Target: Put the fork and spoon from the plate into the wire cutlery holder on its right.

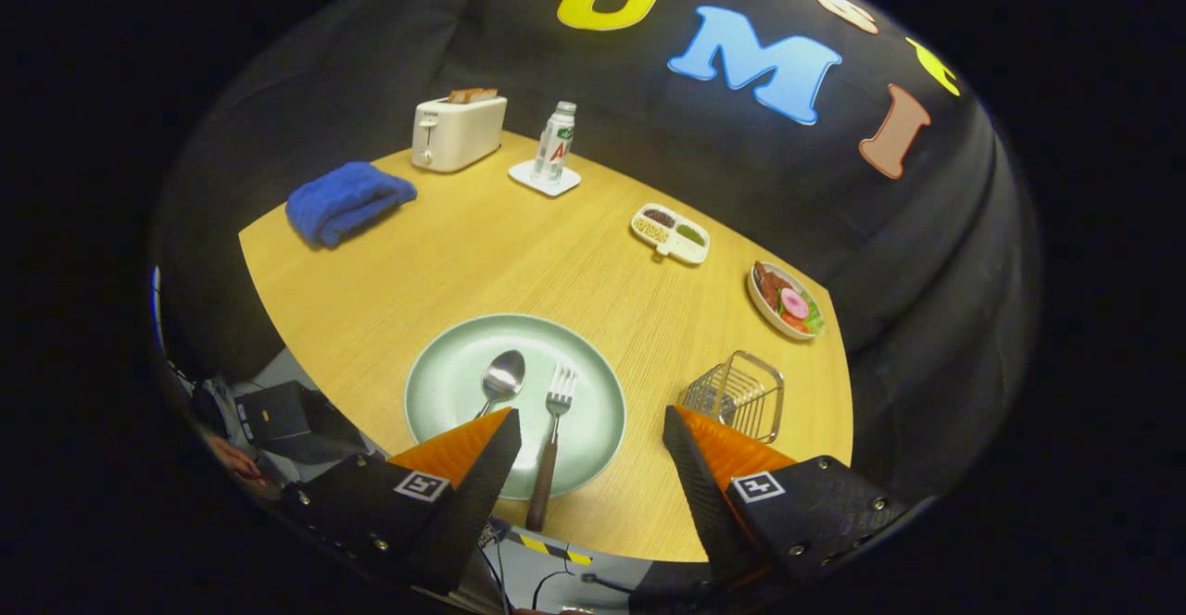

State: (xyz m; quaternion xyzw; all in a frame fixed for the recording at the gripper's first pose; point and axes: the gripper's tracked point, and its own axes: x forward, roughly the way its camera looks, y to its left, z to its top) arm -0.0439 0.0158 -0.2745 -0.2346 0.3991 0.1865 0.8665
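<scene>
Gripper (pixel 589 430) fingers are standing wide apart above the near rim of the plate (pixel 435 393), holding nothing. On the plate the spoon (pixel 501 380) is lying left of the fork (pixel 551 439), whose handle is reaching over the rim. Right of the plate the holder (pixel 737 395) is standing.

Table (pixel 371 319): plate (pixel 445 383) at near edge, spoon (pixel 501 380) and fork (pixel 553 430) lying on it side by side, spoon left of fork. Wire holder (pixel 737 395) on the table to the right of the plate. Gripper (pixel 590 437) above near edge, fingers spread apart, fork handle between them. Far side, left to right: towel (pixel 347 201), toaster (pixel 458 131), bottle (pixel 555 143) on a coaster (pixel 545 179), divided dish (pixel 671 233), bowl (pixel 785 300) of food.
</scene>
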